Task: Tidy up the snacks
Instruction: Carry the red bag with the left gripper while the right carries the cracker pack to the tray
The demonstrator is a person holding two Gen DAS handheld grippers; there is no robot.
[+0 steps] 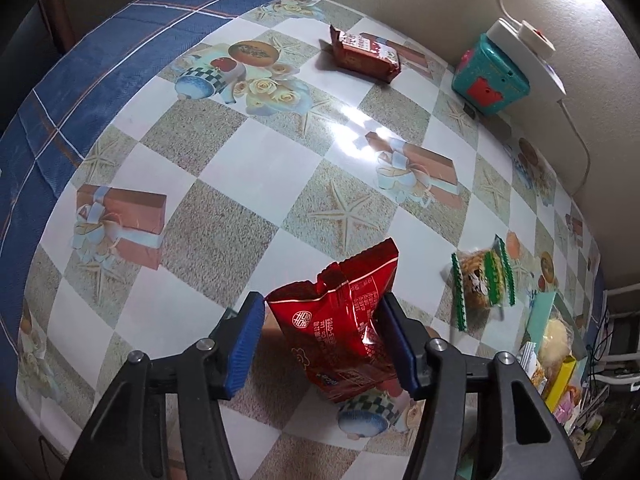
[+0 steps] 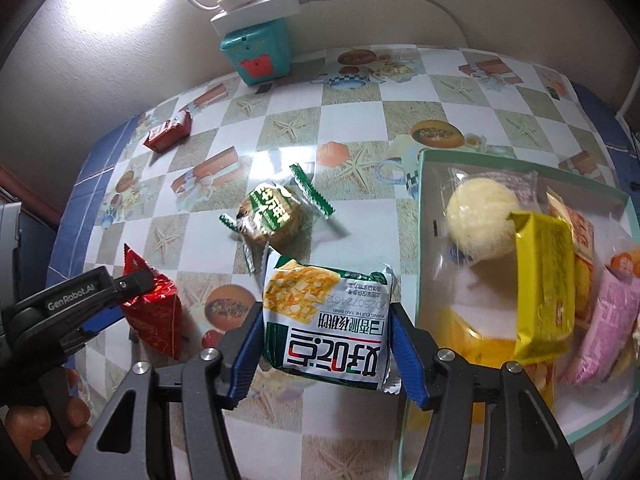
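Note:
My left gripper (image 1: 322, 334) is shut on a shiny red snack packet (image 1: 344, 328) and holds it above the table; it also shows in the right wrist view (image 2: 154, 312). My right gripper (image 2: 324, 340) is shut on a white and green cracker packet (image 2: 326, 320), just left of a clear tray (image 2: 424, 216) that holds several snacks, among them a yellow packet (image 2: 544, 288) and a round pale cake (image 2: 480, 220). A green-edged biscuit packet (image 2: 272, 216) lies on the table, also in the left wrist view (image 1: 482, 280). A dark red packet (image 1: 366, 56) lies far back.
A teal toy box (image 1: 490, 80) with a white lamp base (image 1: 528, 52) on top stands against the back wall. The lamp cord (image 2: 420, 0) runs along the wall. The patterned tablecloth (image 1: 240, 152) covers the table. A person's hand (image 2: 44, 420) holds the left gripper.

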